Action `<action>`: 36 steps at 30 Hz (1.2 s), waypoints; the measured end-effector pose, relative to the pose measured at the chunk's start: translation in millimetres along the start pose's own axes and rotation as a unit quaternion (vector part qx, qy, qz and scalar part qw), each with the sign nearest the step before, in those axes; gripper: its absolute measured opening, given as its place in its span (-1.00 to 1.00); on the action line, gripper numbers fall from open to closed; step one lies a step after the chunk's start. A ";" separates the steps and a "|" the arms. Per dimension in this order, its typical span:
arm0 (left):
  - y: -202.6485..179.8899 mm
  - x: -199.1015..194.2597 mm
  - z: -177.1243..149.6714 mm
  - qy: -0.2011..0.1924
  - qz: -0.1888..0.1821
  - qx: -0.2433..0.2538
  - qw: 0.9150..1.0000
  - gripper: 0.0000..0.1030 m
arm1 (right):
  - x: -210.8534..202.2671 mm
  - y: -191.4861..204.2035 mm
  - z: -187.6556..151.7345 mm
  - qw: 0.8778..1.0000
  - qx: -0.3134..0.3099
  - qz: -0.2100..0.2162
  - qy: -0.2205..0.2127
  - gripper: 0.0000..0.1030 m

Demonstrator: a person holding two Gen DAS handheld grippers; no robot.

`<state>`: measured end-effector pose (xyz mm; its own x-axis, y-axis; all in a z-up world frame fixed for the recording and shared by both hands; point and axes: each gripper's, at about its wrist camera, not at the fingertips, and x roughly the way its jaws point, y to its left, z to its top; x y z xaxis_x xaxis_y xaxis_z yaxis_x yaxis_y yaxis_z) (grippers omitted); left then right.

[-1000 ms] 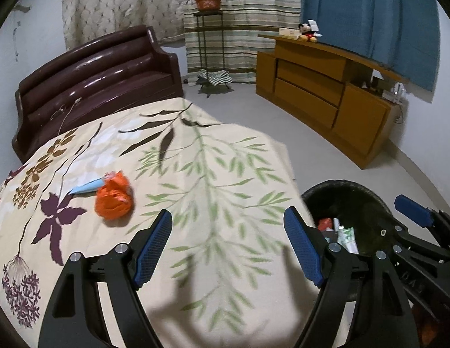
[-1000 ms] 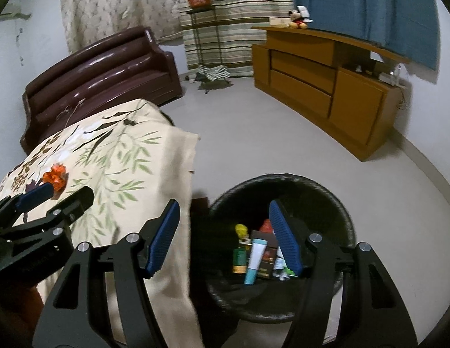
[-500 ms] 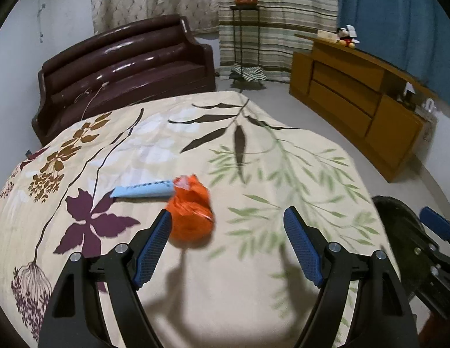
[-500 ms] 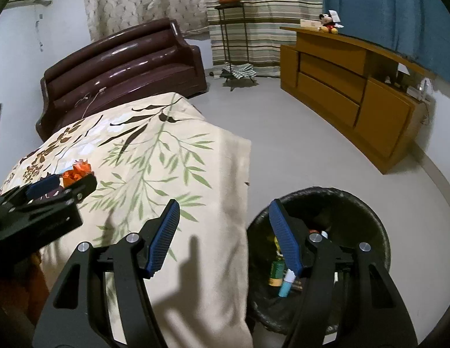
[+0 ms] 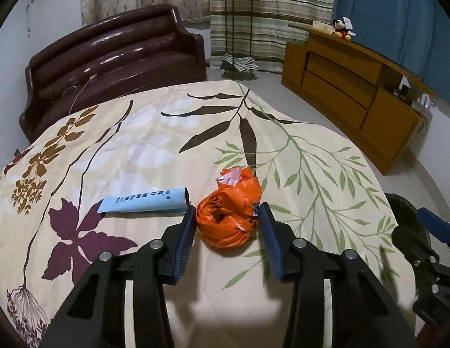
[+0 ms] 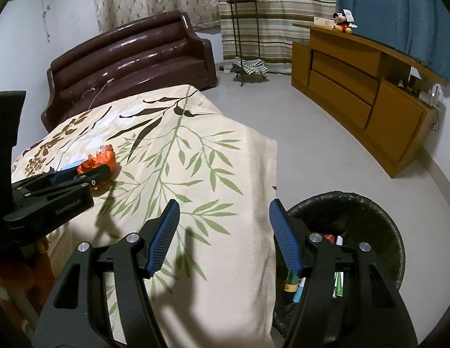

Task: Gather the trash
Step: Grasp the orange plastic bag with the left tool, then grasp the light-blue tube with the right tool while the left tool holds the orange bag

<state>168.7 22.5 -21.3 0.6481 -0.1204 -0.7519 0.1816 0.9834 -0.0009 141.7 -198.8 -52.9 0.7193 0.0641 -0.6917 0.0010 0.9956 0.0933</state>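
Observation:
A crumpled orange plastic bag (image 5: 227, 217) lies on the leaf-patterned bedspread (image 5: 155, 150). My left gripper (image 5: 227, 206) has its closing jaws around it, both blue pads touching the bag's sides. A light blue tube (image 5: 143, 200) lies flat just left of the bag, outside the jaws. In the right wrist view the left gripper (image 6: 79, 174) sits at the bag (image 6: 100, 158) on the left. My right gripper (image 6: 224, 203) hangs open with nothing in it over the bed's near corner, beside a black trash bin (image 6: 370, 197) that holds several items.
A dark brown sofa (image 5: 114, 58) stands behind the bed. A wooden cabinet (image 5: 355, 92) with a plush toy runs along the right wall. A plant stand (image 5: 236, 29) is by the striped curtain. Grey floor lies between bed and cabinet. The bin's rim (image 5: 399, 203) shows at right.
The left gripper swung left over the bed to the orange bag and its jaws narrowed around it. The right gripper shifted left from above the bin to the bed's corner, still open.

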 end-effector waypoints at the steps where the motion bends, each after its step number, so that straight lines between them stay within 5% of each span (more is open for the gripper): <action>1: 0.2 -1.0 -0.6 0.000 -0.004 0.000 1.000 -0.16 | 0.2 0.8 -0.6 1.000 -0.001 0.000 0.001 0.22; 11: 15.7 -28.3 -13.7 -0.007 -0.023 -0.005 1.000 -0.16 | 0.4 20.4 0.3 1.000 -0.015 0.007 0.003 0.22; 36: 147.2 -62.8 -36.3 -0.020 0.049 -0.077 0.996 -0.16 | 26.7 137.9 29.5 0.993 -0.099 0.056 0.011 0.22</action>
<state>127.8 179.7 1.8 0.6873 -0.0260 -0.7259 0.0035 0.9995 -0.0325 181.5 -61.7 -37.4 0.6923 0.1750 -0.7001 -0.2166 0.9758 0.0297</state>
